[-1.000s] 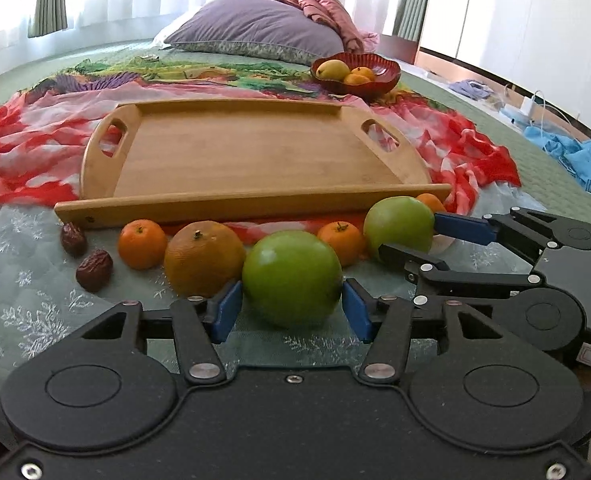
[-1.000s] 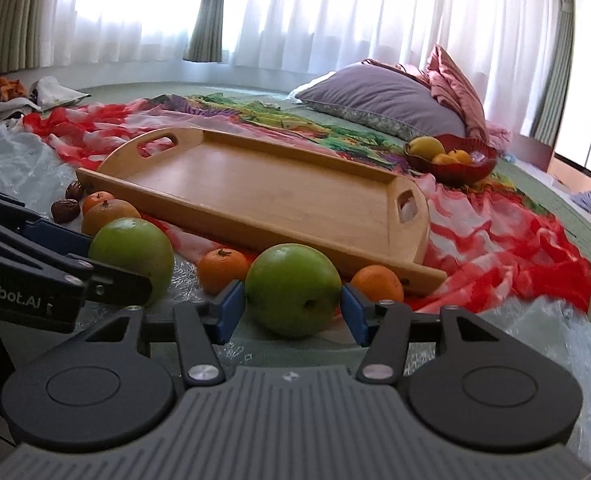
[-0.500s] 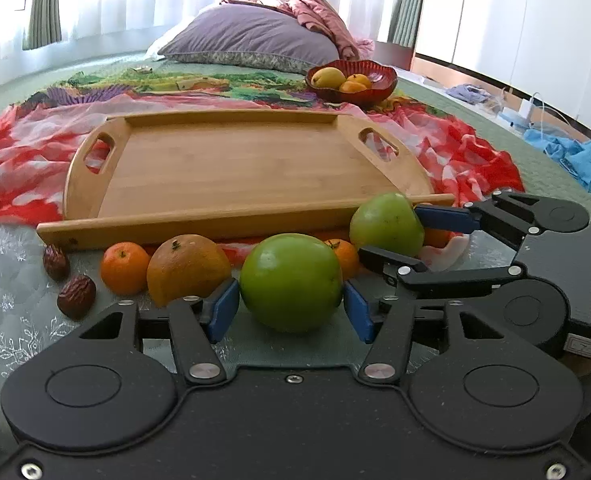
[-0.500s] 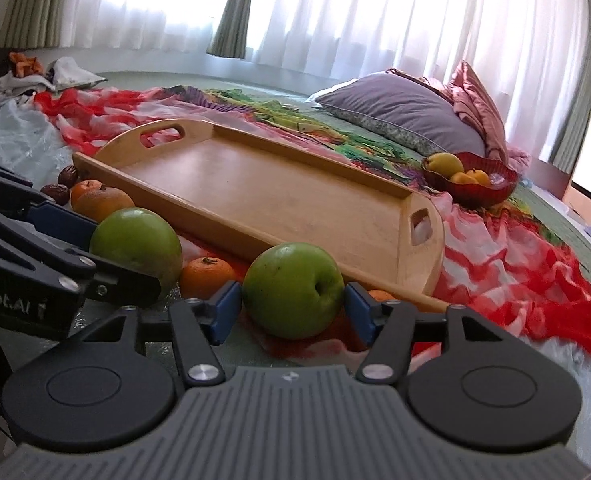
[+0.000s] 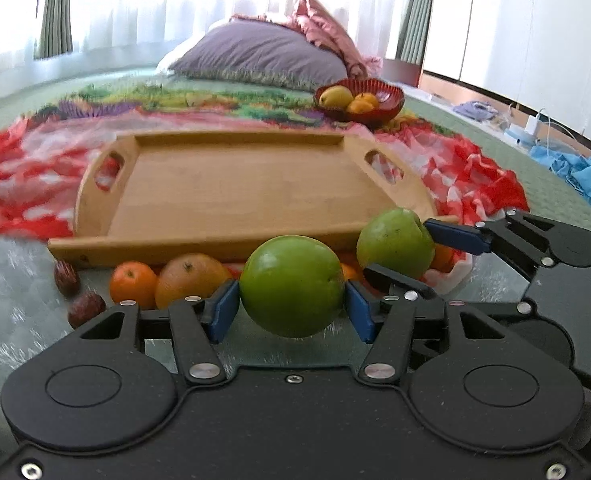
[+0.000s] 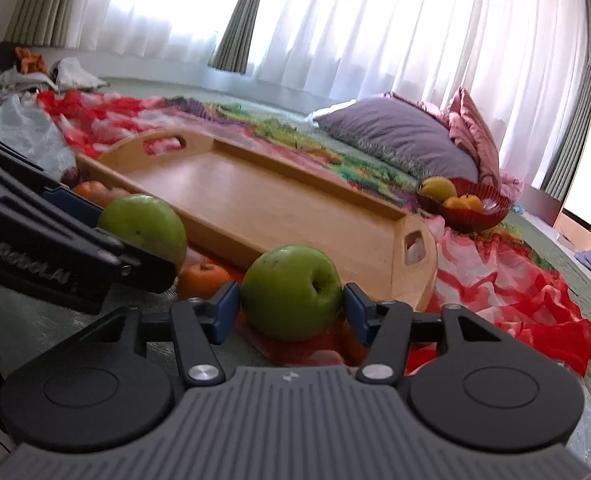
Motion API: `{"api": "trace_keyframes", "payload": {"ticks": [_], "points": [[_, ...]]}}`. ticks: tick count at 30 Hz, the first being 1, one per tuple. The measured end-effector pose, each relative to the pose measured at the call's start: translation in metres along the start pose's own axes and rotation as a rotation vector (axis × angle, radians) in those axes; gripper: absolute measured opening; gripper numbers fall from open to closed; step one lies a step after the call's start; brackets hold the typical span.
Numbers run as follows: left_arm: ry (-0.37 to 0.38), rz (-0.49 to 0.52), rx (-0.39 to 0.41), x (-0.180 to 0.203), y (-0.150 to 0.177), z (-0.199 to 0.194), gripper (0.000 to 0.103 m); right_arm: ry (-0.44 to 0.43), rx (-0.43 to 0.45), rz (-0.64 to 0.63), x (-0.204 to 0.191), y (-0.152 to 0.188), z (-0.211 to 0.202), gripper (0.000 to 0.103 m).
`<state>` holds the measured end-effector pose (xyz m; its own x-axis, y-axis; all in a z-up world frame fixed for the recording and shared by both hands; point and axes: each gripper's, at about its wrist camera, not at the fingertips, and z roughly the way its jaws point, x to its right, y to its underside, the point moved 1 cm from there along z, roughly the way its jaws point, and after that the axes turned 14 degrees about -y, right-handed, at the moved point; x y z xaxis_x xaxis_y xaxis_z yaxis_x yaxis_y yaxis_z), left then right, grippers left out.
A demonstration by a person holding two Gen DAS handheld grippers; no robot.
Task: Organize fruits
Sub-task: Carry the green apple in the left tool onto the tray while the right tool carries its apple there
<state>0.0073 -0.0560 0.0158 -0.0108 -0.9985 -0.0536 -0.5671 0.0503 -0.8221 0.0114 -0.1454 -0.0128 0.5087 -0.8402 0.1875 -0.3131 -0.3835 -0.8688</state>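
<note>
Fingers, left: blue pads of the left gripper (image 5: 291, 310) clamp a green apple (image 5: 291, 285) on both flanks; the apple now hangs clear of the bed, where a second ago it sat on the quilt
Fingers, right: blue pads of the right gripper (image 6: 291, 306) are closing on a second green apple (image 6: 291, 298) and press its sides; this fruit too has come up off the cloth and rolled, its stem dimple now facing right
What changed: both apples have gone from resting to carried, and the views have tipped up toward the tray
Meaning for the task: pick-up looks done for this pair; the likely next step is to carry them over the near rim of the wooden tray (image 5: 199, 242), which holds no fruit yet
Still to sort: two small mandarins, a larger orange (image 5: 189, 280) and two dark wrinkled dates (image 5: 85, 308) lie on the bed just in front of the tray's near rim, left of the held apple
Apples: smooth, waxy, round, firm-looking; curved skin could slip between flat pads
Tray: pale bamboo, flat floor, low raised rim, cut-out handles at both ends
Bedding: quilted green cover, with a thin red and white scarf (image 6: 507, 292) rumpled under the tray
Far right: red ribbed glass bowl (image 5: 359, 98) already holding yellow and orange fruit, near a purple pillow
</note>
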Motion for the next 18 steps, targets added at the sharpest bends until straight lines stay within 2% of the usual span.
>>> {"api": "trace_keyframes", "payload": {"ticks": [7,18], "points": [[-0.050,0.007,0.065,-0.008,-0.019,-0.005,0.055,0.027,0.056,0.019,0.000,-0.012,-0.014,0.059],[-0.139,-0.038,0.090,-0.040,-0.052,0.017,0.055,0.091,0.083,0.119,0.023,-0.031,-0.004,0.059]]}}
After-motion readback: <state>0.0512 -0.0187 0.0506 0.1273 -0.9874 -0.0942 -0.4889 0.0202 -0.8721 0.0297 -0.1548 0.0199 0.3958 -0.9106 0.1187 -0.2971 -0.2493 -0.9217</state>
